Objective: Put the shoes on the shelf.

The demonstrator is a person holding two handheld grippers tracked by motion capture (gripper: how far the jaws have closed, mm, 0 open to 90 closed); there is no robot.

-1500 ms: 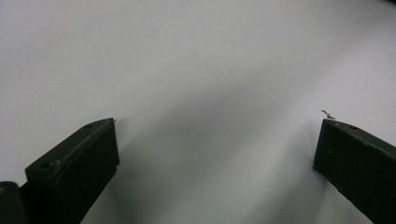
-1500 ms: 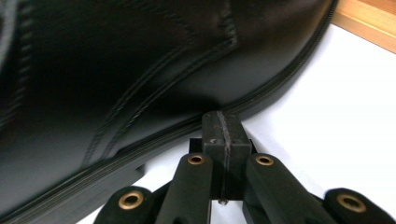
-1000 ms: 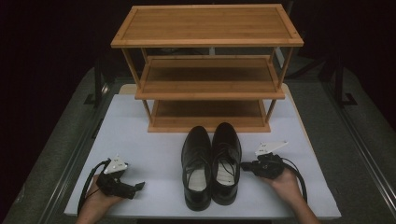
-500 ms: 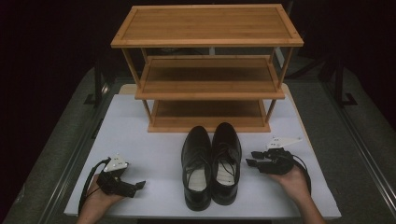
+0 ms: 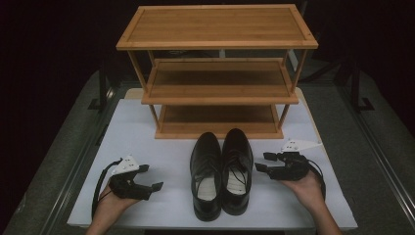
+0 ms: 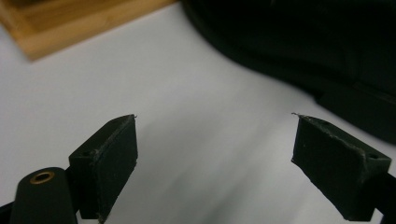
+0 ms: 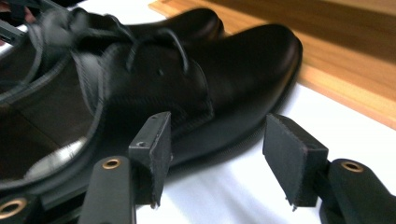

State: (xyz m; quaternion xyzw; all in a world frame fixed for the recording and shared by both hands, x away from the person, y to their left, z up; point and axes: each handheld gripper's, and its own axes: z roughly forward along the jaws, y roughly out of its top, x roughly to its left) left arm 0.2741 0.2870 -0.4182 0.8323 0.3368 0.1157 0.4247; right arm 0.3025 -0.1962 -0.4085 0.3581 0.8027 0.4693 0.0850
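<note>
Two black leather lace-up shoes stand side by side on the white table top, toes toward the rack: the left shoe and the right shoe. My left gripper rests open to the left of the pair, a short gap from the left shoe. Nothing lies between its jaws. My right gripper is open just right of the right shoe, pointing at its side. Its jaws hold nothing.
A three-tier wooden shoe rack stands behind the shoes, its bottom shelf close to their toes. The rack's corner shows beyond the left gripper. Dark floor and metal stands surround the table.
My right gripper has drawn back a little to the right and away from the person, off the right shoe's side. The left gripper has hardly moved.
</note>
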